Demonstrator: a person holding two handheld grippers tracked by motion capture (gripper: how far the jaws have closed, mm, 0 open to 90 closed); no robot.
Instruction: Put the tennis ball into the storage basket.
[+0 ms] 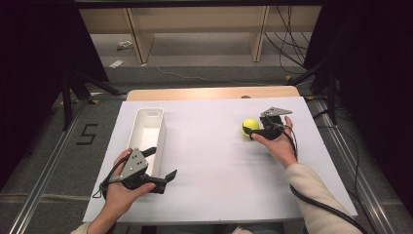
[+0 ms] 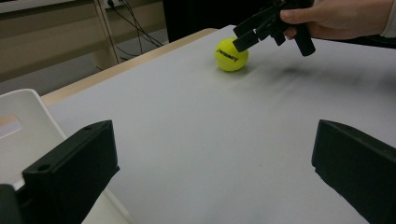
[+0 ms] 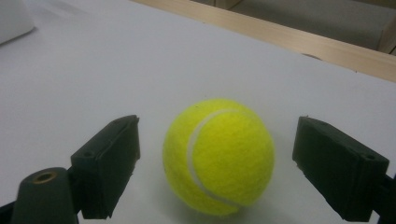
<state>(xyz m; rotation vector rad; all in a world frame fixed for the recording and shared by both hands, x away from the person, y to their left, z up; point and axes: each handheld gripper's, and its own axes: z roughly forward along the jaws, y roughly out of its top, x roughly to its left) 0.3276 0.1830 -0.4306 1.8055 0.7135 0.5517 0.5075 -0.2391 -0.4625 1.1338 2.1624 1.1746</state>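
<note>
A yellow tennis ball (image 1: pixel 250 126) rests on the white table top at the right. My right gripper (image 1: pixel 253 127) is open around it, one jaw on each side with a gap to the ball (image 3: pixel 218 156) on both sides. From the left gripper view the ball (image 2: pixel 231 54) lies far off, with the right gripper (image 2: pixel 246 35) and its hand just over it. My left gripper (image 1: pixel 161 164) is open and holds nothing, low at the front left beside the near end of a white oblong bin (image 1: pixel 138 128).
The white bin (image 2: pixel 25 116) is empty and runs front to back on the left side of the table. A wooden table edge (image 1: pixel 209 92) lies behind the white sheet. Cables trail from both grippers toward the front.
</note>
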